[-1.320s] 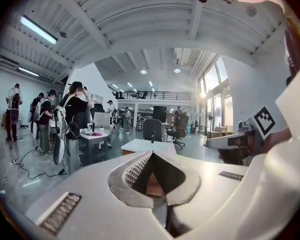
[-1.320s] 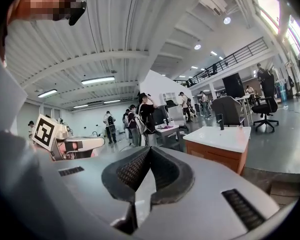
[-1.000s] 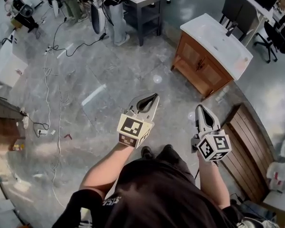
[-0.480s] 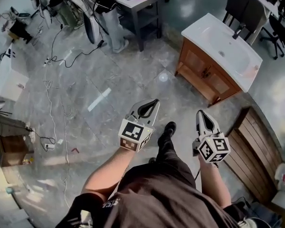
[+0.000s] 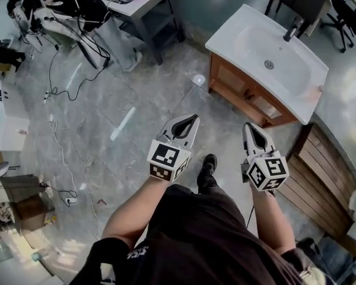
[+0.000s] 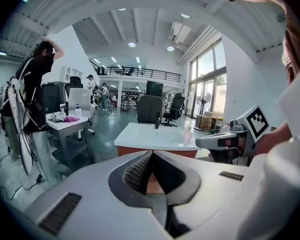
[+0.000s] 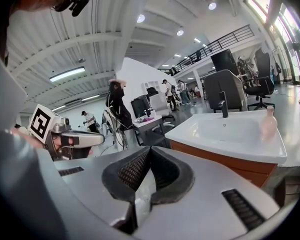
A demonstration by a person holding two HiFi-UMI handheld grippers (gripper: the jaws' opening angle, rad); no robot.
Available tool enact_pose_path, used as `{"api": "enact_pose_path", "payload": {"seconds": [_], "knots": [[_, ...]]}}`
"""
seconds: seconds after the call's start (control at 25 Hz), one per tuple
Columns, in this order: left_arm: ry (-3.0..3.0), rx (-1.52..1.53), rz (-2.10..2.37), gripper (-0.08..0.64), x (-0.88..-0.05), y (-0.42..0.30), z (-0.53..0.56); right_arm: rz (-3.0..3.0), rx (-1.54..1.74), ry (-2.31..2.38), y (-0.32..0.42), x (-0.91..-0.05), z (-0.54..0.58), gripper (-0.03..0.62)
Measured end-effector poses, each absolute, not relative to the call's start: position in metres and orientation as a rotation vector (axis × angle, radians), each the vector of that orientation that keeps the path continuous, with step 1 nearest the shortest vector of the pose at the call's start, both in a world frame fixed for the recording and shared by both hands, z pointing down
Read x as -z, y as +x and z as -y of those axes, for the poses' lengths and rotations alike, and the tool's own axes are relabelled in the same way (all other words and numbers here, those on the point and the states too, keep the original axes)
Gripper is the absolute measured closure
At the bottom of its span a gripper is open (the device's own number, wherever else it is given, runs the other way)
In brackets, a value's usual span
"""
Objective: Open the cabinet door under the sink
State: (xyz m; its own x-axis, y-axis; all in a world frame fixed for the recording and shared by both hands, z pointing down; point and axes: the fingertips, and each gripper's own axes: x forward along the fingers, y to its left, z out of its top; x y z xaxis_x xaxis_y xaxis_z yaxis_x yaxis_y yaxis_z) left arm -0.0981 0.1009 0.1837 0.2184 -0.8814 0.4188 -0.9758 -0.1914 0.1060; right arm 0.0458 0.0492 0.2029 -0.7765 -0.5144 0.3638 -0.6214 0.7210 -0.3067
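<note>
Because the left gripper (image 5: pixel 193 119) and right gripper (image 5: pixel 248 127) are both closed and empty, well short of the cabinet door (image 5: pixel 236 85) under the sink (image 5: pixel 273 55), approach squarely and part the jaws before reaching its handle (image 5: pixel 247 92).

The sink cabinet (image 5: pixel 244 94) has drawn nearer — closer now to the left hand-held gripper (image 5: pixel 191 119) and right hand-held gripper (image 5: pixel 249 127).

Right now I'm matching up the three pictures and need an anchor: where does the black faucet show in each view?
Head view: the faucet is upper right, at the far edge of the white sink.
Left gripper view: faucet is at the centre, behind the white sink.
Right gripper view: faucet is right of centre, above the basin.
Shared landmark: the wooden cabinet under the sink.
</note>
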Motion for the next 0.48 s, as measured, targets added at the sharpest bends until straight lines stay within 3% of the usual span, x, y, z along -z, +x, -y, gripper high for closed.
{"api": "enact_pose_path", "payload": {"seconds": [0.48], "knots": [[2.307, -0.401, 1.472, 0.545, -0.228, -0.101, 0.013, 2.482, -0.689, 1.143, 0.045, -0.242, 0.02, 0.577]]}}
